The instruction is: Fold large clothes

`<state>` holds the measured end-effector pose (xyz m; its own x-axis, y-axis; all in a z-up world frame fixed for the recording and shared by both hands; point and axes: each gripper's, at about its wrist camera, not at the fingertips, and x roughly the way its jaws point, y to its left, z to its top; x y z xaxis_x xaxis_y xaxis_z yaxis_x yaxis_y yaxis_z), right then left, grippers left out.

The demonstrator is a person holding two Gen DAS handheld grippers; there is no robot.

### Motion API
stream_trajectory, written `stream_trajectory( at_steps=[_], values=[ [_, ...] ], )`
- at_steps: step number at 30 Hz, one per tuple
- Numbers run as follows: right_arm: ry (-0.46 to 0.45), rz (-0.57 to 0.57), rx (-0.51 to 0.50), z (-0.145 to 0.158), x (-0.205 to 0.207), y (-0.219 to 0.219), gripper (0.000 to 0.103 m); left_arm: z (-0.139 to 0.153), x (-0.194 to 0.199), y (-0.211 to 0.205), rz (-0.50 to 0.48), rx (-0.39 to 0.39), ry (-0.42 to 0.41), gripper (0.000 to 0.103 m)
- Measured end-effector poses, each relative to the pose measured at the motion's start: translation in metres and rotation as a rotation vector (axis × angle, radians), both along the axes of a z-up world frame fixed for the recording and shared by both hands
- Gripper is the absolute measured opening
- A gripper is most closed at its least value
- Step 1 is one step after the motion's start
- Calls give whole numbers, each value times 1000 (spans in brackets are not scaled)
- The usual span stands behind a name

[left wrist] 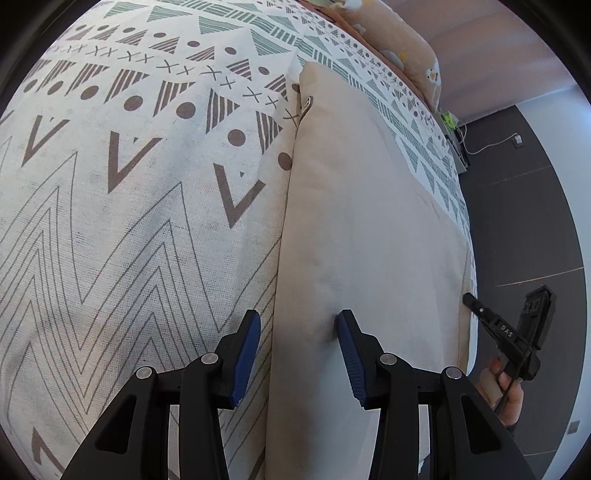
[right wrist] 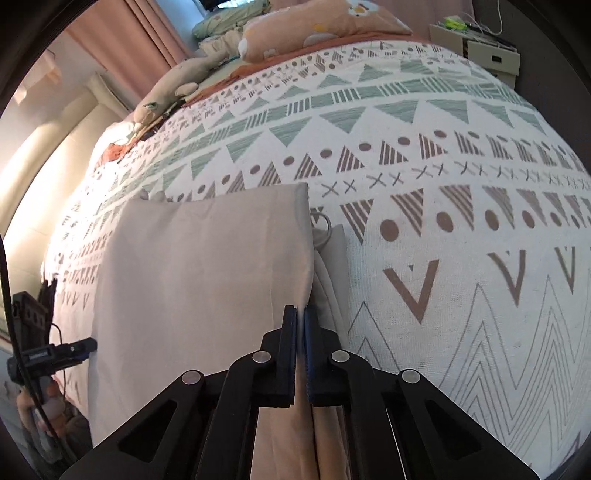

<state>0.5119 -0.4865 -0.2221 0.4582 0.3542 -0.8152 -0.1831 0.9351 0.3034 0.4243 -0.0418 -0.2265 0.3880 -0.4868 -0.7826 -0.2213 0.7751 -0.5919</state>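
A beige garment (left wrist: pixel 362 229) lies folded in a long flat strip on the patterned bedspread (left wrist: pixel 129 166). My left gripper (left wrist: pixel 299 325) is open, its jaws straddling the garment's left folded edge, one fingertip on the cloth and one on the bedspread. The other gripper (left wrist: pixel 476 302) shows at the garment's right edge. In the right wrist view my right gripper (right wrist: pixel 300 314) is shut on the garment's (right wrist: pixel 199 280) right edge, with a lower layer and a metal ring (right wrist: pixel 321 225) showing beside it. The left gripper (right wrist: pixel 79 347) shows at the garment's left side.
Peach pillows and soft toys (right wrist: pixel 314 26) lie at the head of the bed. A white bedside cabinet (right wrist: pixel 480 48) stands at the far right. Dark floor (left wrist: pixel 524 221) with a cable and charger runs along the bed's side. Pink curtains (right wrist: pixel 140 40) hang at the left.
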Motion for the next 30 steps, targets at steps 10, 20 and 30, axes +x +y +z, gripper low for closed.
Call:
stream_trajectory(
  at_steps=[10,20,30],
  values=[
    [59,-84,42,-20,0,-27,15,2,6,-9,-14,11,12,45],
    [139,-36,180,-32,11,-49,65,2,32,6,16,40,-6,45],
    [230,56,325,-61,50,-9,65,3,70,-3,2,82,-41,45]
  ],
)
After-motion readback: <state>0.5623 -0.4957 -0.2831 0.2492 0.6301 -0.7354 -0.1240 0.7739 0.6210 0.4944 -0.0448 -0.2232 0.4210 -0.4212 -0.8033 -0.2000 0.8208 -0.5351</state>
